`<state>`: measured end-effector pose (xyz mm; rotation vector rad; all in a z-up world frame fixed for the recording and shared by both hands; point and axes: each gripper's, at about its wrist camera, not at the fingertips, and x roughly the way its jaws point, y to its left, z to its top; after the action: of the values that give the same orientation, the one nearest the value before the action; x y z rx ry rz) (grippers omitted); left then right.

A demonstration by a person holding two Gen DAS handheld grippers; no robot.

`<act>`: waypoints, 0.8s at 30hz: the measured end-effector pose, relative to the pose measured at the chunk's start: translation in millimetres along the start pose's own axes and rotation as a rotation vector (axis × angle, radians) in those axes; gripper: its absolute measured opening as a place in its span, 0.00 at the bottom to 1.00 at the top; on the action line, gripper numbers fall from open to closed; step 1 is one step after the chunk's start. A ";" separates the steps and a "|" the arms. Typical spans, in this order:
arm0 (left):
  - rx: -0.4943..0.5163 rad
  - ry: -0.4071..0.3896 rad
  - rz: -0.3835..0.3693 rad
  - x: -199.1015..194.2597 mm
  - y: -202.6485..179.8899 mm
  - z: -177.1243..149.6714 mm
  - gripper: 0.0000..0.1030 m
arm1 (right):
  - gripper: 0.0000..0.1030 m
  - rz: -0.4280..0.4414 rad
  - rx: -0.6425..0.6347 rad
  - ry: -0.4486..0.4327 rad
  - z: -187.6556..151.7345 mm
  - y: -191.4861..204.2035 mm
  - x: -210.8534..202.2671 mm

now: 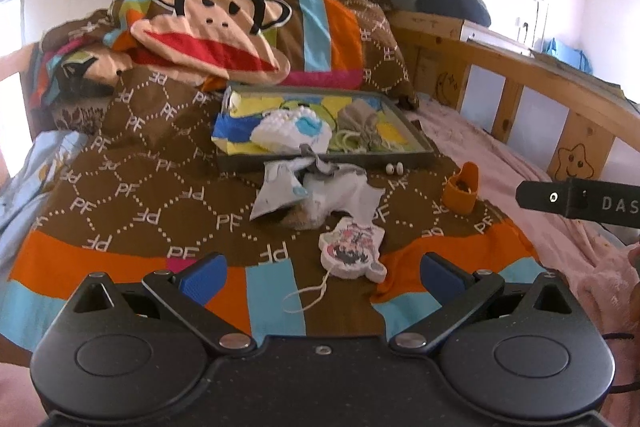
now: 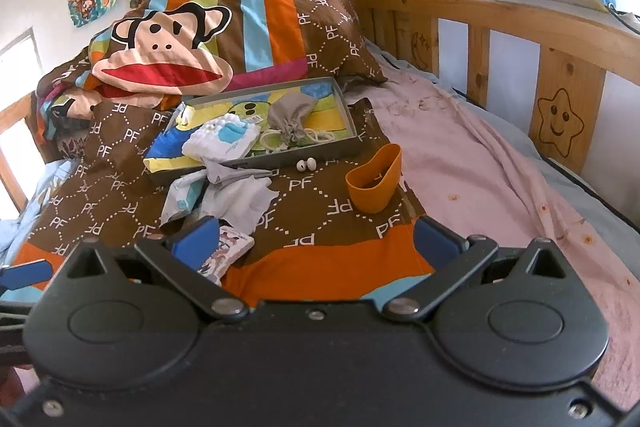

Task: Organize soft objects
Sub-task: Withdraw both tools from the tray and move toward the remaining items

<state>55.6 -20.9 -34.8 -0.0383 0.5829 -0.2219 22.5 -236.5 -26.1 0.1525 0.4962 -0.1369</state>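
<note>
1. Left gripper (image 1: 322,277): jaws spread wide, nothing between them, hovering over the striped brown bedspread (image 1: 160,187).
2. Flat cartoon plush charm (image 1: 352,253) w/ white cord lies on the bedspread just ahead of the left gripper, a bit right of centre, not touching either finger.
3. Right gripper (image 2: 316,239): jaws also wide, holding nothing. In the right wrist view the charm sits at its left blue pad (image 2: 196,247), partly hidden behind it; contact can't be told.
4. Crumpled white/grey cloth pile (image 1: 316,191) lies beyond the charm, btwn it and the grey tray (image 1: 416,131), touching the tray's near wall.
5. In the tray: white-and-blue bobbled soft item (image 1: 292,131) at left-front, overhanging the near edge; grey drawstring pouch (image 2: 290,117) further right, w/ light cords beside it.
6. Orange cup (image 2: 374,179) tipped on the bedspread, right of the tray's near corner, well ahead of the right gripper. Two small white beads (image 2: 305,164) btwn cup and tray.
7. Monkey-face pillow (image 1: 212,35) behind the tray; wooden bed rail (image 2: 560,39) at right.
</note>
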 end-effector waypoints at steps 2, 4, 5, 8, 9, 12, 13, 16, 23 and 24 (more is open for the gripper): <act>-0.004 0.019 -0.003 4.4 0.7 -0.5 0.99 | 1.00 0.002 -0.006 0.002 0.6 -0.2 1.5; -0.012 0.040 -0.007 8.6 1.9 -0.9 0.99 | 1.00 0.002 -0.011 0.005 1.4 -0.7 2.8; -0.016 0.048 -0.009 10.5 2.2 -0.9 0.99 | 1.00 0.001 -0.014 0.007 1.7 -0.8 3.5; -0.030 0.061 -0.017 14.9 4.5 -1.2 0.99 | 1.00 -0.003 -0.027 0.011 3.0 -0.6 5.9; -0.034 0.063 -0.021 16.4 5.1 -0.8 0.99 | 1.00 -0.003 -0.032 0.012 3.8 -1.7 7.1; -0.044 0.074 -0.030 22.1 6.3 -0.3 0.99 | 1.00 -0.008 -0.051 0.018 5.2 -1.8 10.6; -0.044 0.078 -0.033 23.5 6.3 -0.7 0.99 | 1.00 -0.008 -0.058 0.019 5.8 -2.4 11.6; -0.039 0.075 -0.038 24.5 5.5 -1.0 0.99 | 1.00 -0.009 -0.068 0.021 6.1 -3.1 13.3; -0.048 0.053 -0.043 21.6 6.9 0.2 0.99 | 1.00 -0.010 -0.086 0.034 7.2 -9.2 18.0; -0.050 0.052 -0.043 21.5 7.3 0.5 0.99 | 1.00 -0.011 -0.089 0.036 7.2 -9.5 18.7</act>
<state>74.7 -18.5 -46.8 -0.0936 0.6393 -0.2513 40.6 -248.9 -29.9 0.0649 0.5382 -0.1222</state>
